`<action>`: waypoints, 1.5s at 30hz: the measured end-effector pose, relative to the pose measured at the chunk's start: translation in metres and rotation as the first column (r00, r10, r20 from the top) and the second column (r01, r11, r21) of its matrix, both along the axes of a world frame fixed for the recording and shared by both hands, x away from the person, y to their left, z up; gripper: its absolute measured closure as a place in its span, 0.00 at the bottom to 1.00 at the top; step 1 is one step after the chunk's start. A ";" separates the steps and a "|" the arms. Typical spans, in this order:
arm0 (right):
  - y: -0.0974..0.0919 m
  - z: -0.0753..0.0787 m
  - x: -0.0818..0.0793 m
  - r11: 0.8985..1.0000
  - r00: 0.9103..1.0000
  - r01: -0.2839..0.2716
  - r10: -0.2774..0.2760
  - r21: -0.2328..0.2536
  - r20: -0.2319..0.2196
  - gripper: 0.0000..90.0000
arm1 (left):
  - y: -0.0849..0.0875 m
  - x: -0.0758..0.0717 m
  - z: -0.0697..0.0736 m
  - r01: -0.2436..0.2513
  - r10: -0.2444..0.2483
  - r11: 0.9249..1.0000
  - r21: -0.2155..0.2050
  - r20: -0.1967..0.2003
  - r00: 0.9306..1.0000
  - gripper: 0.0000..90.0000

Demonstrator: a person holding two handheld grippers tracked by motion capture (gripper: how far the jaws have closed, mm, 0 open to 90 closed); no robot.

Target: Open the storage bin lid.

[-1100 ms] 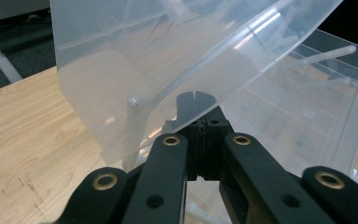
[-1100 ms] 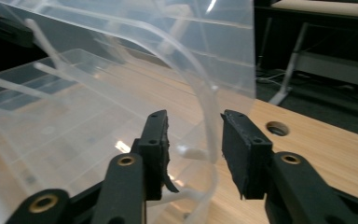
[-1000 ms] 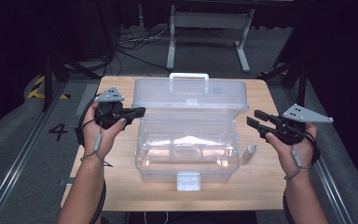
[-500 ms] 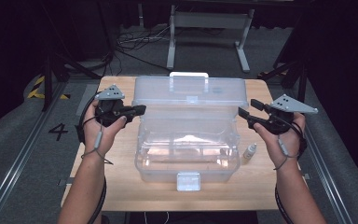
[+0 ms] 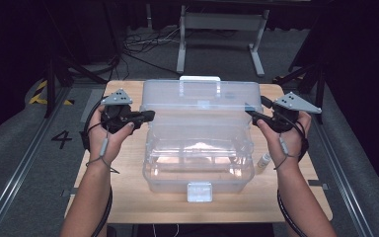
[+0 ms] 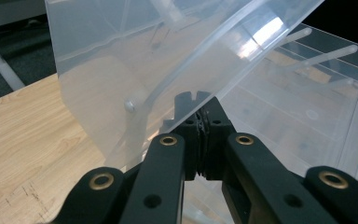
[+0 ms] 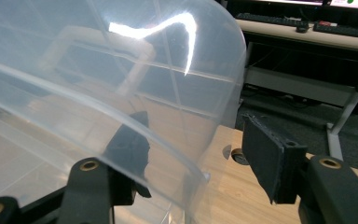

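A clear plastic storage box [image 5: 197,170] stands on the wooden table [image 5: 123,197], its lid [image 5: 202,101] raised at the back. My left gripper [image 5: 150,115] is at the lid's left edge. In the left gripper view its jaws [image 6: 198,100] are shut, pinching the lid's rim [image 6: 121,70]. My right gripper [image 5: 254,114] is at the lid's right edge and its jaws have just been opening. In the right gripper view it [image 7: 196,144] stands open astride the lid's edge [image 7: 98,70], one jaw seen through the plastic, neither pad pressing.
A small white bottle [image 5: 263,163] lies on the table just right of the box. The box has a white latch [image 5: 200,191] at the front and a white handle [image 5: 200,79] on the lid. Dark floor, cables and a metal stand lie beyond the table.
My right gripper has moved left and away from the person to the lid's right edge, and its jaws have spread wider. The left gripper and the lid have stayed put.
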State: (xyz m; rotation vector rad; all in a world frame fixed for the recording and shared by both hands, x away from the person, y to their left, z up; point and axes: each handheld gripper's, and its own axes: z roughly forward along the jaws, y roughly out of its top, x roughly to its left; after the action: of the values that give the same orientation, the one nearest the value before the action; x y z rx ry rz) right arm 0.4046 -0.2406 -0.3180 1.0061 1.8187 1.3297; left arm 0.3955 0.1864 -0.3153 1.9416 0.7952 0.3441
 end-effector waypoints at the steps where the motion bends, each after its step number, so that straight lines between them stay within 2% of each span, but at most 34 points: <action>1: 0.001 0.000 0.001 1.000 1.000 0.005 -0.005 -0.001 0.003 0.47 | 0.000 0.000 0.000 0.000 0.000 1.000 0.002 0.001 1.000 0.97; 11: 0.004 -0.001 0.001 1.000 0.999 0.027 -0.027 -0.006 0.036 0.61 | -0.001 -0.002 0.000 0.006 -0.006 1.000 0.007 -0.002 1.000 0.97; 16: 0.001 -0.002 -0.001 0.999 0.998 0.048 -0.047 -0.004 0.037 0.72 | -0.001 -0.002 -0.001 0.002 -0.002 1.000 0.014 0.000 1.000 0.93; 20: 0.000 -0.001 -0.003 0.999 0.998 0.049 -0.049 -0.004 0.039 0.76 | -0.001 -0.003 0.000 0.006 -0.006 1.000 0.018 -0.008 1.000 0.90; 24: -0.003 0.002 -0.003 0.999 0.998 0.044 -0.044 0.008 0.039 0.79 | -0.002 -0.005 -0.001 0.017 -0.016 1.000 0.023 -0.027 1.000 0.80; 34: -0.005 0.007 0.001 0.999 0.999 0.038 -0.039 0.018 0.016 0.81 | 0.004 -0.012 -0.003 0.006 -0.004 0.999 0.032 -0.042 0.999 0.74; 37: -0.006 0.009 0.005 0.999 0.999 0.032 -0.033 0.015 0.003 0.81 | 0.006 -0.014 -0.004 0.024 -0.023 0.999 0.028 -0.056 0.998 0.69; 40: -0.006 0.010 0.007 0.999 1.000 0.031 -0.031 0.016 -0.003 0.81 | 0.007 -0.018 -0.004 0.039 -0.036 0.998 0.043 -0.056 0.998 0.65; 42: -0.006 0.010 0.009 1.000 1.000 0.029 -0.029 0.013 -0.009 0.82 | 0.009 -0.022 -0.002 0.060 -0.057 0.997 0.039 -0.057 0.997 0.65; 45: -0.008 0.012 0.013 1.000 0.999 0.022 -0.021 0.013 -0.024 0.82 | 0.009 -0.029 -0.001 0.087 -0.084 0.995 0.055 -0.056 0.995 0.64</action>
State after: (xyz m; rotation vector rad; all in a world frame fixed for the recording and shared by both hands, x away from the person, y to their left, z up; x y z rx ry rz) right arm 0.4177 -0.2482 -0.3064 1.0495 1.8136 1.3241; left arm 0.3665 0.1954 -0.3166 2.0390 0.7410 0.2669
